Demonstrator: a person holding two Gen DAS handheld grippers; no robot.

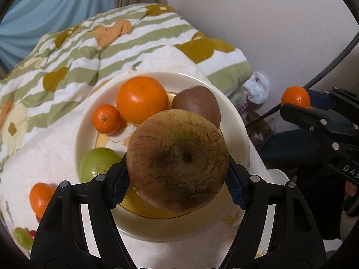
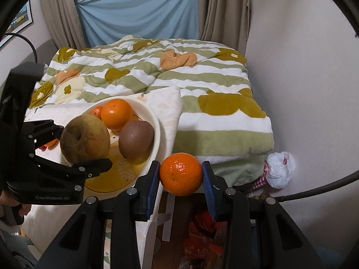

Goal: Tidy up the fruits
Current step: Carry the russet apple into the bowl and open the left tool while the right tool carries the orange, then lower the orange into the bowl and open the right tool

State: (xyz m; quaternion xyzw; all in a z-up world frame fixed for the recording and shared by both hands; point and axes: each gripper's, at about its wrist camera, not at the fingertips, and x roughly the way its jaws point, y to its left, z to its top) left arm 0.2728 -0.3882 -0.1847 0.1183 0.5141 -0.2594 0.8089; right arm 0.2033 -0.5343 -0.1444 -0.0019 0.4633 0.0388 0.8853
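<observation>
Left gripper [image 1: 177, 174] clamped on the big russet apple [image 1: 178, 165], held right over the plate [image 1: 237, 132], probably for dropping in beside the kiwi [image 1: 197, 105]. Right gripper [image 2: 180, 177] squeezed on a mandarin [image 2: 180, 173], parked just off the plate's near edge, presumably next in line.

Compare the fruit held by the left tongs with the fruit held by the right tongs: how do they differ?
The apple in the left tongs is dull brown-green with cracked skin; the mandarin in the right tongs is bright, glossy orange. The apple looks larger than the mandarin. The apple hangs over the plate; the mandarin is held beside the plate, off its rim. Both are round and gripped at their sides.
</observation>
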